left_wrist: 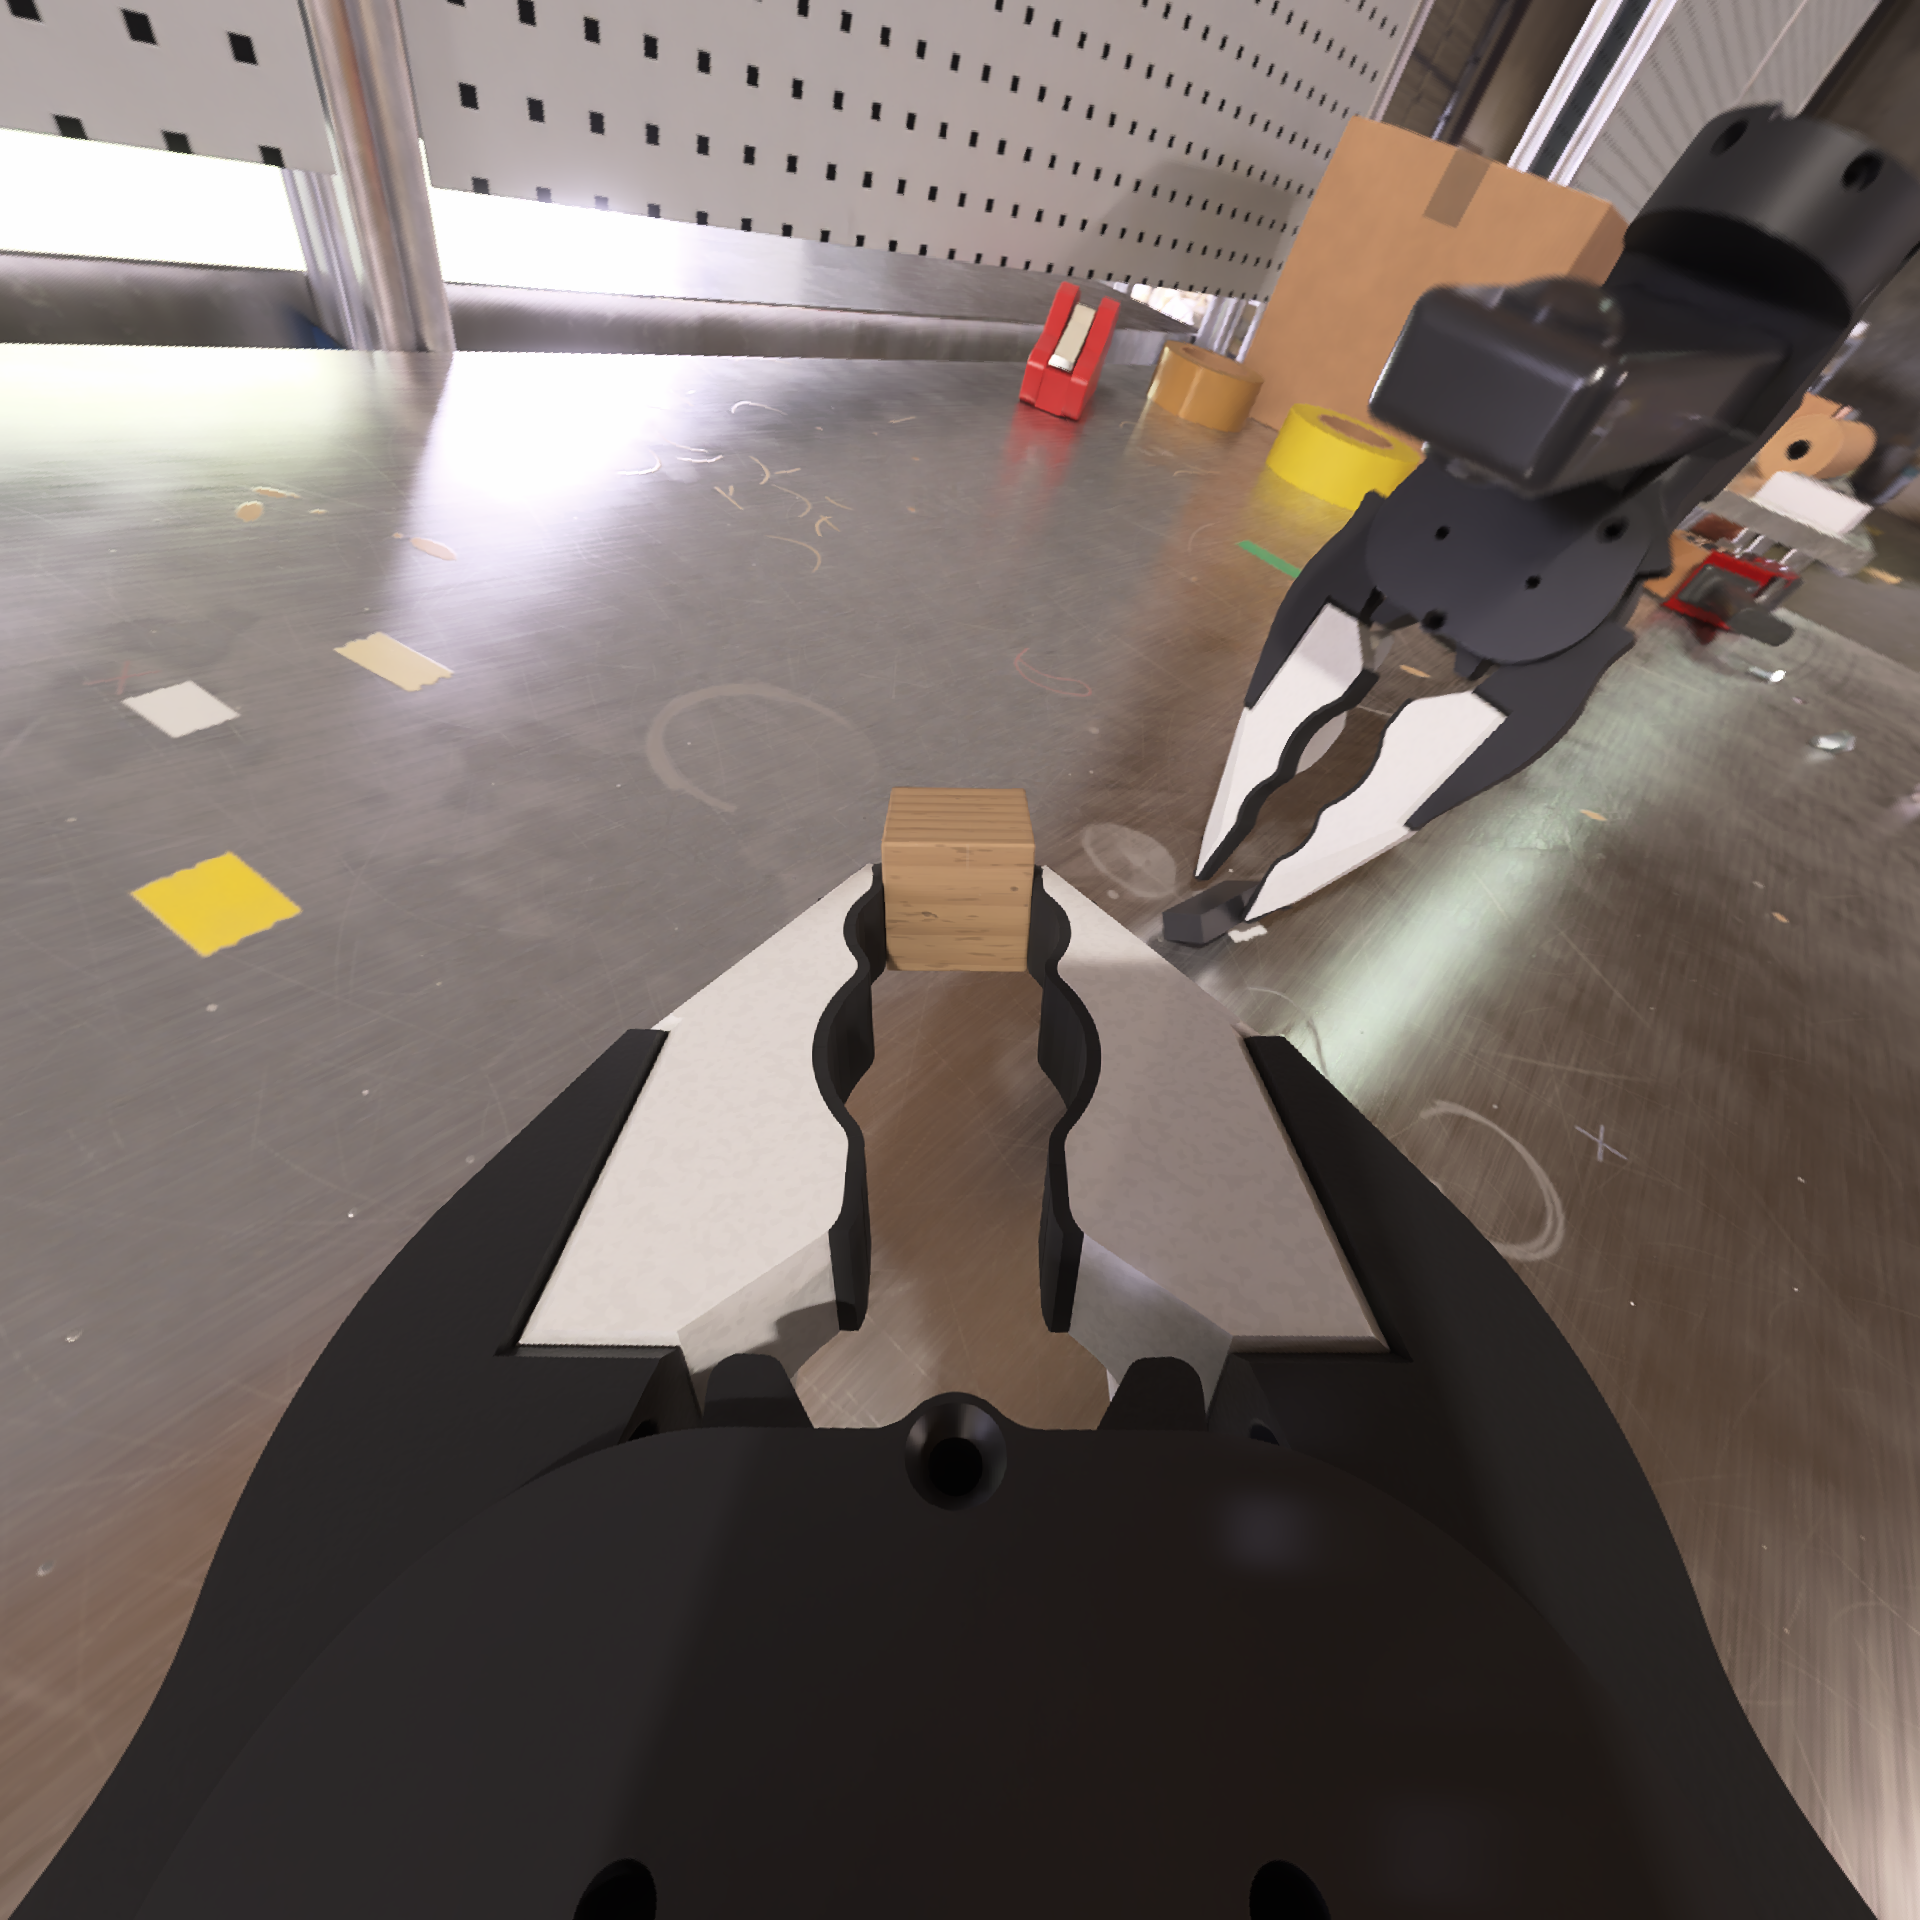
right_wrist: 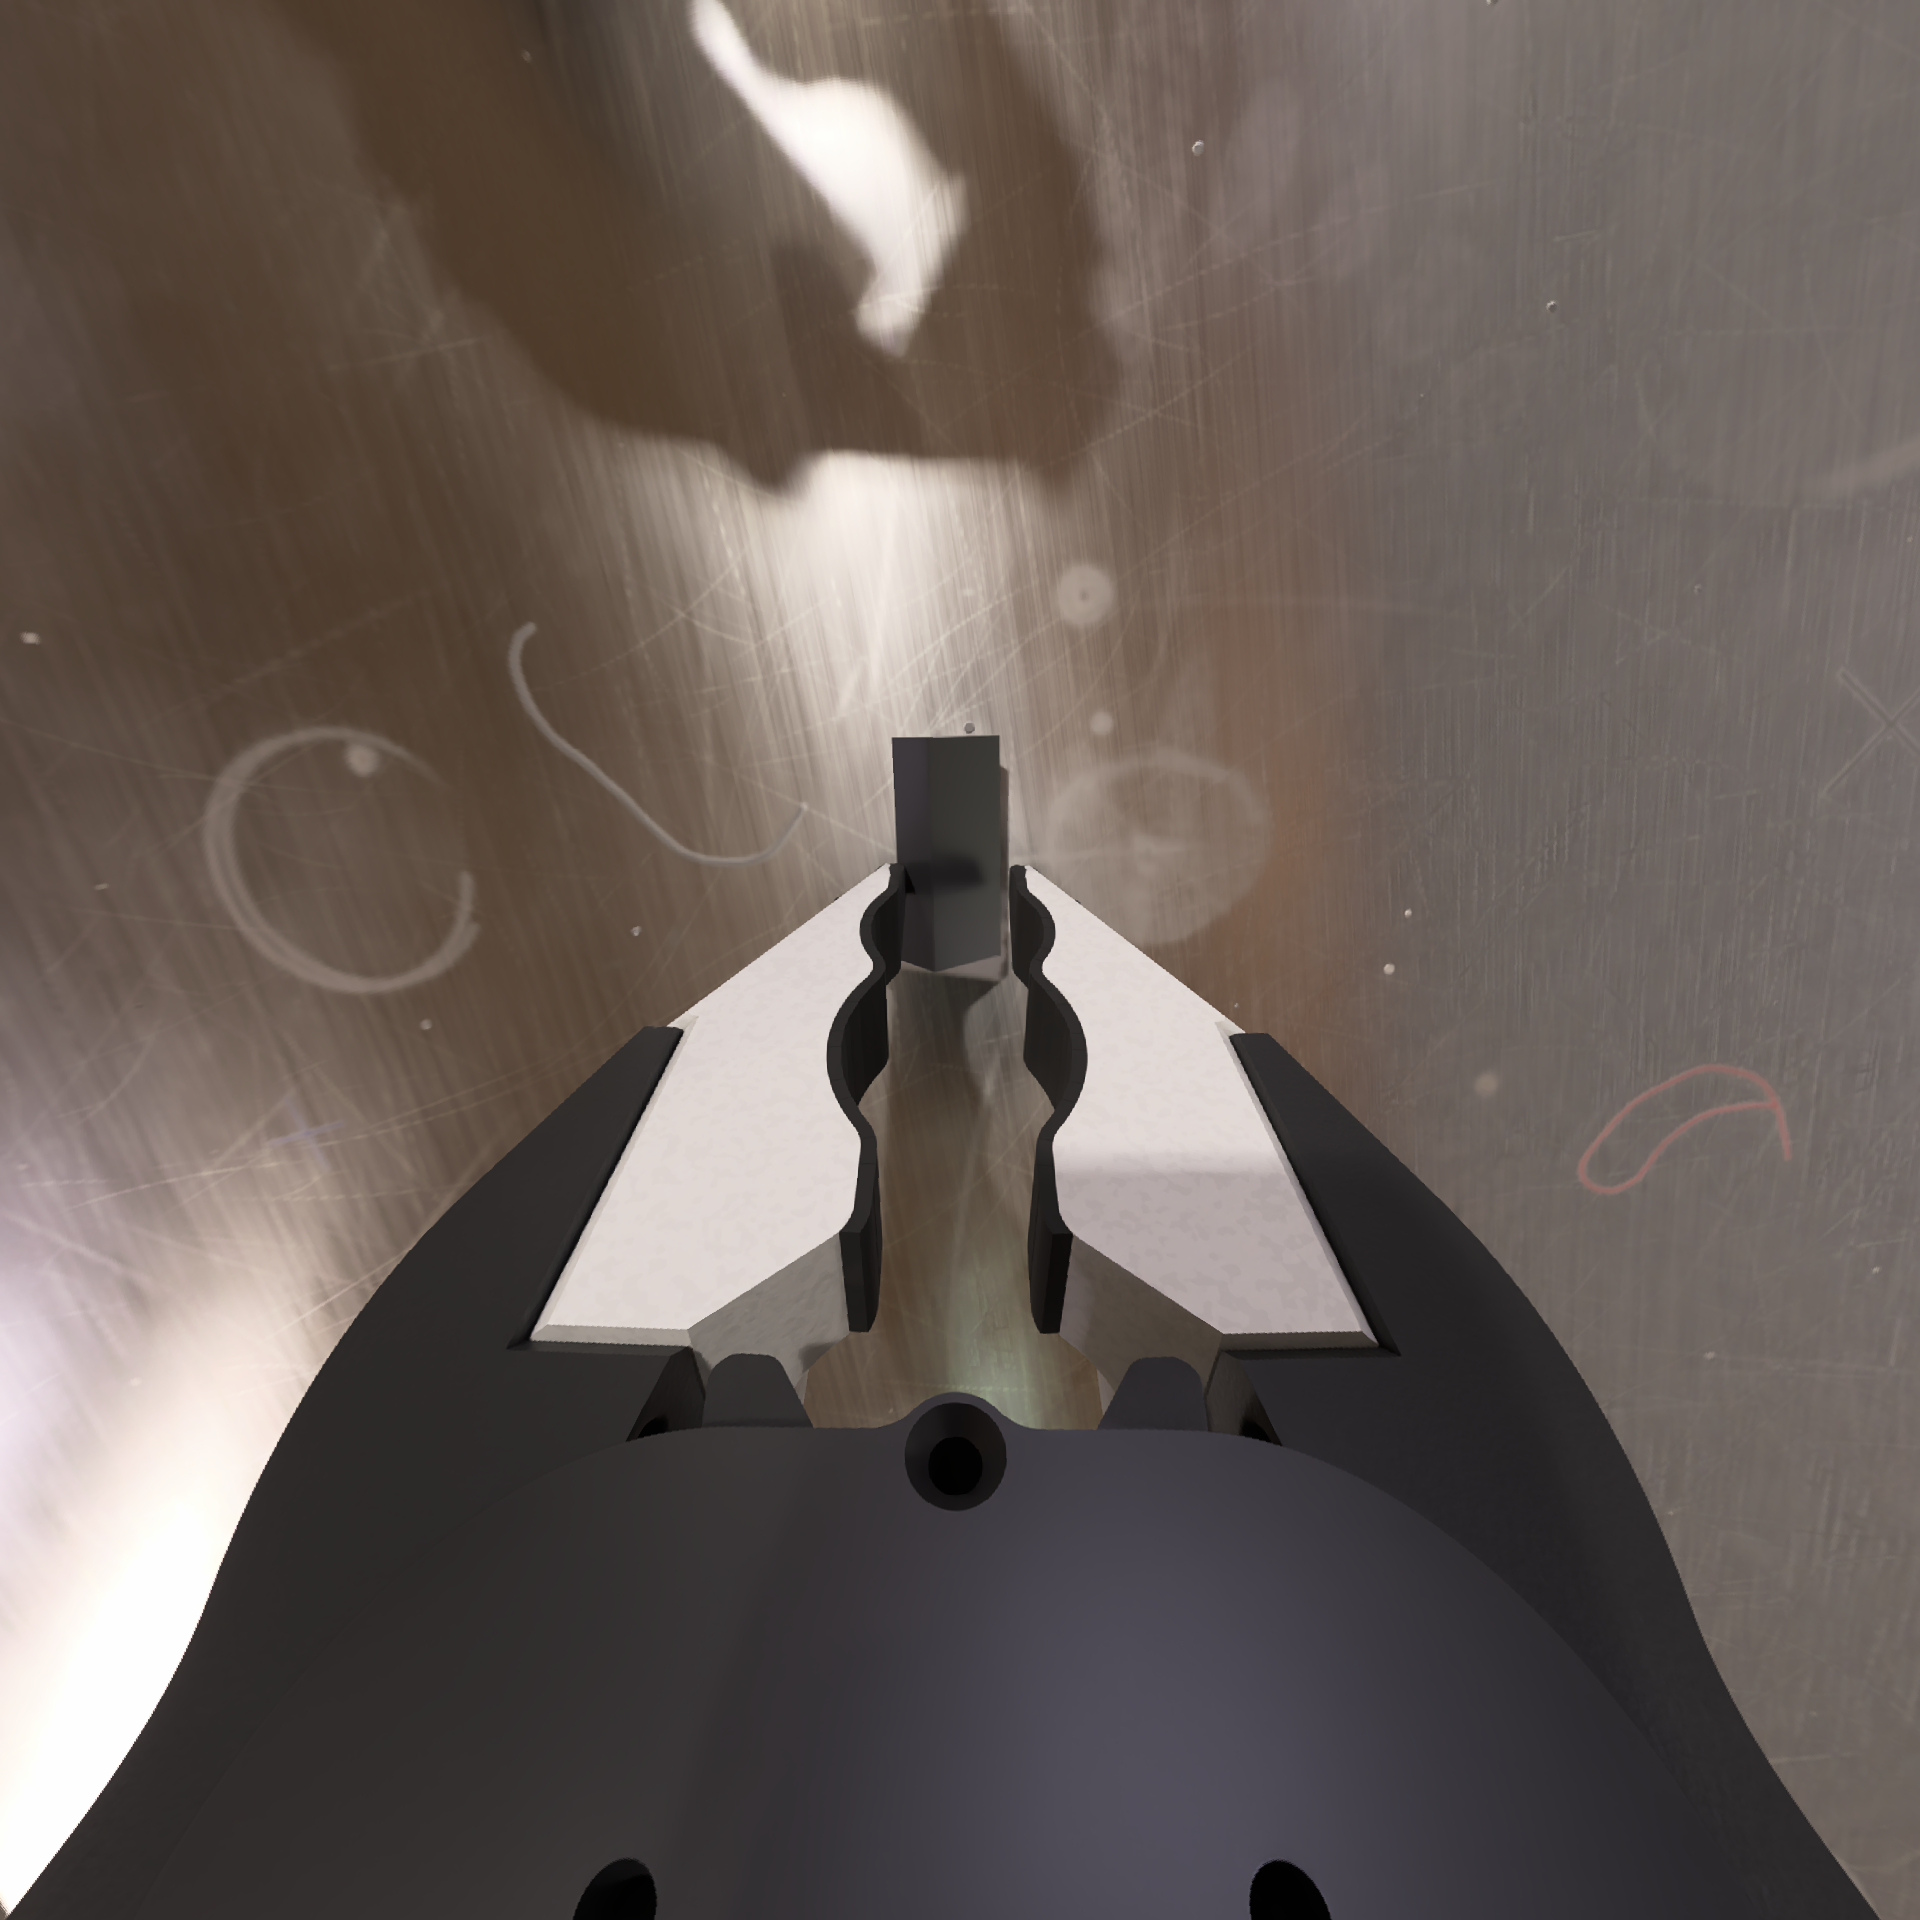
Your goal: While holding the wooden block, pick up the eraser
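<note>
My left gripper [left_wrist: 956, 914] is shut on a small wooden block [left_wrist: 956, 883] and holds it at the fingertips above the metal table. My right gripper [right_wrist: 954, 904] points steeply down, and its fingertips close on a dark eraser [right_wrist: 948, 831] with a white edge. The eraser runs forward past the tips. In the left wrist view the right gripper [left_wrist: 1231, 899] stands right of the block with its tips down at the table, and the eraser [left_wrist: 1195, 922] lies low at those tips, at or just above the surface.
On the scratched metal table [left_wrist: 520, 1039] lie tape patches, a yellow one [left_wrist: 215, 902] at the left. At the back right are a red tape dispenser [left_wrist: 1065, 353], brown [left_wrist: 1205, 387] and yellow [left_wrist: 1335, 452] tape rolls and a cardboard box [left_wrist: 1434, 270]. A pegboard wall [left_wrist: 883, 114] stands behind.
</note>
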Tool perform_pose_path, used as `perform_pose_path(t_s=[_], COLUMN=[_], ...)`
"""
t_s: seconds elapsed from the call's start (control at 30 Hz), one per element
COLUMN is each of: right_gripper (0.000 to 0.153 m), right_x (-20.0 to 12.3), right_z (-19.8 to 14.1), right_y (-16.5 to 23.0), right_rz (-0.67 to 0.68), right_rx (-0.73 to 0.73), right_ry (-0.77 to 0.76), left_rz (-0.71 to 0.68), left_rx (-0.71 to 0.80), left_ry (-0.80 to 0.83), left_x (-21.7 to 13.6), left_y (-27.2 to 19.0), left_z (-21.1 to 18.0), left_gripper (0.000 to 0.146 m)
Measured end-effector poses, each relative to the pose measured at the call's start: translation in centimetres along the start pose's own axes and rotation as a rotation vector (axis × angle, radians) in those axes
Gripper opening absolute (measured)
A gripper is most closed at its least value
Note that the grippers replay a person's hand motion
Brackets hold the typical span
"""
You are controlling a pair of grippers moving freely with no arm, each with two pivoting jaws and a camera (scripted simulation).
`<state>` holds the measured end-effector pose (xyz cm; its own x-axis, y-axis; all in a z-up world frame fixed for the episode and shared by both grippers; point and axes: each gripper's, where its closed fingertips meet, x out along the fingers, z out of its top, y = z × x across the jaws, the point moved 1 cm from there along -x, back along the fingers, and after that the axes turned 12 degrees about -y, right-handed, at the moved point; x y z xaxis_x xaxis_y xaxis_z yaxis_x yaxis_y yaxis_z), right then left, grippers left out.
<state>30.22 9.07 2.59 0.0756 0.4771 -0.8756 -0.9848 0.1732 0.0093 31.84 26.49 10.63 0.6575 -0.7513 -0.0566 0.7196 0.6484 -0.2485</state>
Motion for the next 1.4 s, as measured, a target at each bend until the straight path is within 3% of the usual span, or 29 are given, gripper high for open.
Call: perform_pose_path(t_s=[0.13, 0.23, 0.3, 0.43, 0.5, 0.6, 0.77, 1.1, 1.4], right_gripper=[0.018, 0.018, 0.018, 0.018, 0.018, 0.018, 0.018, 0.018, 0.018], right_x=[0.9, 1.4, 1.5, 0.9, 1.6, 3.6, 6.2, 6.2, 6.7], right_z=[0.3, 1.4, 3.7, 10.5, 12.7, 14.6, 15.7, 16.4, 15.5], right_y=[-0.4, -0.1, -0.3, -2.2, -3.7, -4.8, -4.6, -4.3, -3.9], right_rz=[-0.016, 0.056, 0.128, 0.279, 0.318, 0.319, 0.274, 0.245, 0.219], right_rx=[-0.039, 0.022, 0.103, 0.322, 0.454, 0.512, 0.454, 0.329, 0.262], right_ry=[0.008, -0.102, -0.268, -0.762, -0.851, -0.854, -0.81, -0.834, -0.764], left_rz=[-0.056, -0.125, -0.161, -0.162, -0.165, -0.165, -0.14, -0.137, -0.12], left_rx=[-0.057, -0.16, -0.217, -0.243, -0.247, -0.249, -0.247, -0.259, -0.246], left_ry=[-0.026, -0.069, -0.103, -0.146, -0.167, -0.184, -0.165, -0.167, -0.161], left_x=[0.2, -0.1, -0.6, -2.0, -2.7, -3.4, -3.5, -1.3, -0.6], left_y=[0.8, 1.5, 2.3, 4.0, 4.6, 5.6, 7.0, 7.4, 6.5], left_z=[0.3, 0.7, 1.1, 1.6, 1.9, 2.1, 1.5, 1.3, 1.1], left_gripper=[0.026, 0.026, 0.026, 0.026, 0.026, 0.026, 0.026, 0.026, 0.026])
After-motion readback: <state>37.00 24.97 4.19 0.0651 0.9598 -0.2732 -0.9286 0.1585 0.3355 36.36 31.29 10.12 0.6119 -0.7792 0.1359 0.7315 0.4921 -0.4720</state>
